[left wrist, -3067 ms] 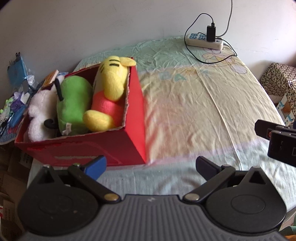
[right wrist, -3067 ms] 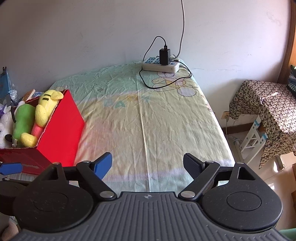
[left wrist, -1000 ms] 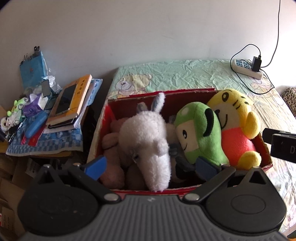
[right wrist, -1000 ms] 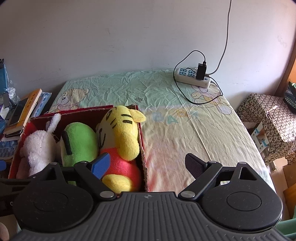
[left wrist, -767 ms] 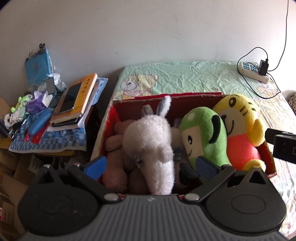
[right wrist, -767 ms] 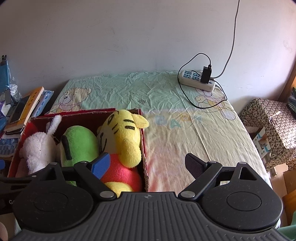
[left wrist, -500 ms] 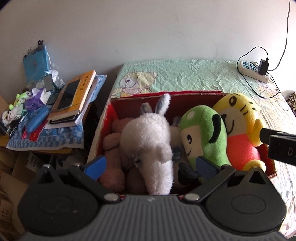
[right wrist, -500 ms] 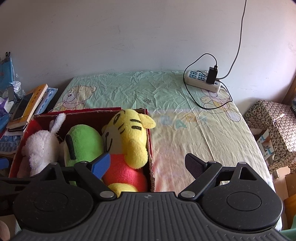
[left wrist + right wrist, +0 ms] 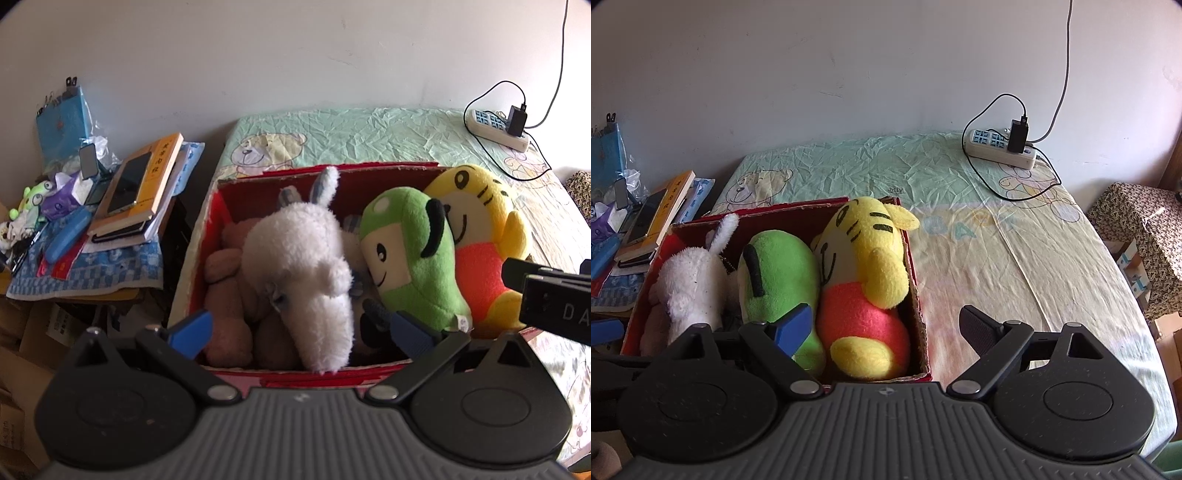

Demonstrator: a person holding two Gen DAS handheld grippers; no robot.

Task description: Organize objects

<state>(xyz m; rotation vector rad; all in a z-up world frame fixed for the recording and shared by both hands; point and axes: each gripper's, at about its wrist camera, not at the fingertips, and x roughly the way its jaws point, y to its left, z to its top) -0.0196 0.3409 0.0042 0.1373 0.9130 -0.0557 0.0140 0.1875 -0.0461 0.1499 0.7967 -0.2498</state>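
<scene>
Both the left claw (image 9: 299, 334) and right claw (image 9: 886, 325) are held wide open and empty above the red box (image 9: 918, 295); a plush toy (image 9: 306, 266) is probably to be gripped next.

left gripper (image 9: 301, 328) and right gripper (image 9: 886, 328) spread wide, holding nothing.

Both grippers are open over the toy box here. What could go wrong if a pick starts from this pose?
The white rabbit lies on top of a brown plush; the left gripper, open around it, might snag both. The green plush and yellow tiger are wedged tight in the red box, so pulling one could drag its neighbour or shift the box. The right gripper straddles the box's right wall and might close on cardboard.
</scene>
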